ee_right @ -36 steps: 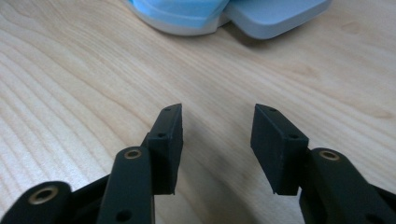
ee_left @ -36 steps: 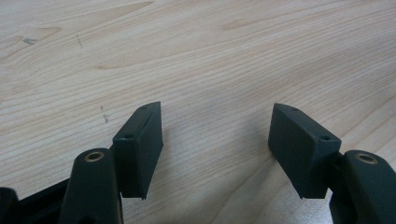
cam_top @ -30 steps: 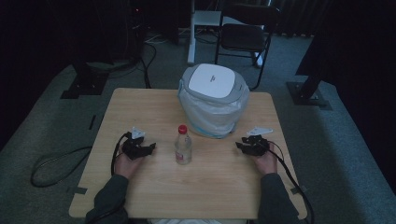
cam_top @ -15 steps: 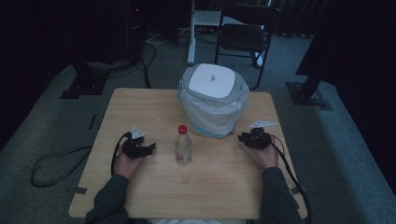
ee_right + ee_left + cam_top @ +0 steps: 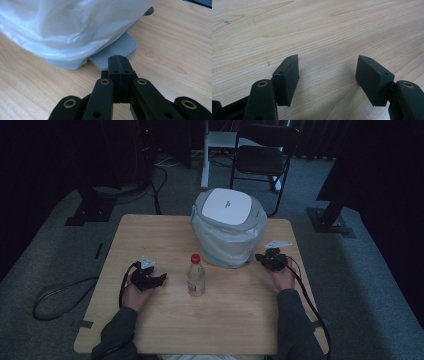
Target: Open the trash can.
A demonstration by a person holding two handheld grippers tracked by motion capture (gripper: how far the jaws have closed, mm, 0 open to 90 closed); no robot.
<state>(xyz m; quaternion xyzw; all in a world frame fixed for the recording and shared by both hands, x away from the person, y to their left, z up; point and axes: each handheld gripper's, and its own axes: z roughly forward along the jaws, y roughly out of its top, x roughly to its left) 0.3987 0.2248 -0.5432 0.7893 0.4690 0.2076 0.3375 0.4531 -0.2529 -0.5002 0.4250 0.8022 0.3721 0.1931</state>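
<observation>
High view overhead; gripper views close, table [image 5: 240, 310].

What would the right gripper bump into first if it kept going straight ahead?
Most likely the grey pedal at the foot of the bin. The right gripper, its jaws shut on nothing, points right at it, with the plastic bag hanging just above.

Dim room, grey carpet [image 5: 60, 250], black chair [image 5: 260, 157] behind.

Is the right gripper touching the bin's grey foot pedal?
Cannot tell. In the right gripper view the shut right gripper overlaps the near edge of the pedal under the bagged bin, so neither contact nor a gap shows plainly.
</observation>
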